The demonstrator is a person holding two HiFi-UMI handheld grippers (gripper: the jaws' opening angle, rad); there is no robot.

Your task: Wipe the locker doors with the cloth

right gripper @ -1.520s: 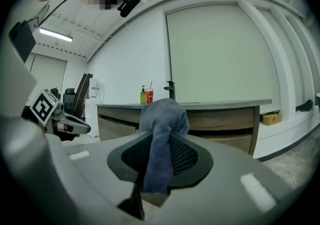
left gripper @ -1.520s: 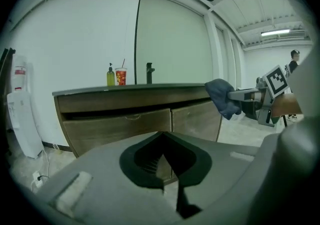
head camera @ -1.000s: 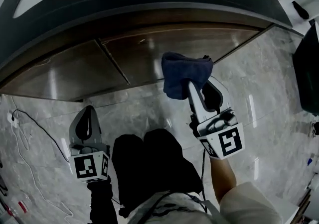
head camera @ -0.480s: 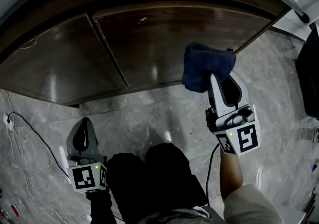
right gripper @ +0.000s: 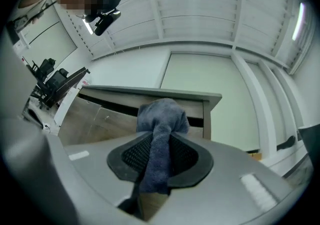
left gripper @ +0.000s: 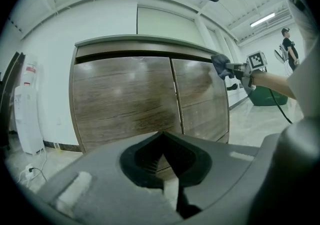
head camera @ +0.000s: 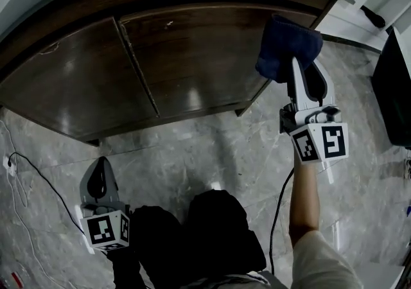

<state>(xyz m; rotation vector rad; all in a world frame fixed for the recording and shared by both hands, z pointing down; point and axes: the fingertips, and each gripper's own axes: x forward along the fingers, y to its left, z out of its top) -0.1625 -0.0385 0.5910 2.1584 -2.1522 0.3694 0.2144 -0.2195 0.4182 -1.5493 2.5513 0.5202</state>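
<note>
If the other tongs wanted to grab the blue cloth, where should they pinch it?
Probably the puffy bunch of the cloth poking out past the right tongs, coming from the left. The right tongs already pinch its thin tail, so only that fat end is free. The left tongs are shut, so open them first.

Open floor before shut doors, edges hemmed in

Wide bare grey marble floor (head camera: 192,153) between left tool (head camera: 101,164) and two shut dark brown wooden locker doors (head camera: 199,56), with flat unobstructed faces. Capped above by overhanging grey cabinet top (left gripper: 135,42). Right tool (head camera: 297,66) with bunched blue cloth (head camera: 288,47) at the right door's upper corner, near a dark bulky object (head camera: 393,88). Thin white cable (head camera: 32,175) across floor at left.
</note>
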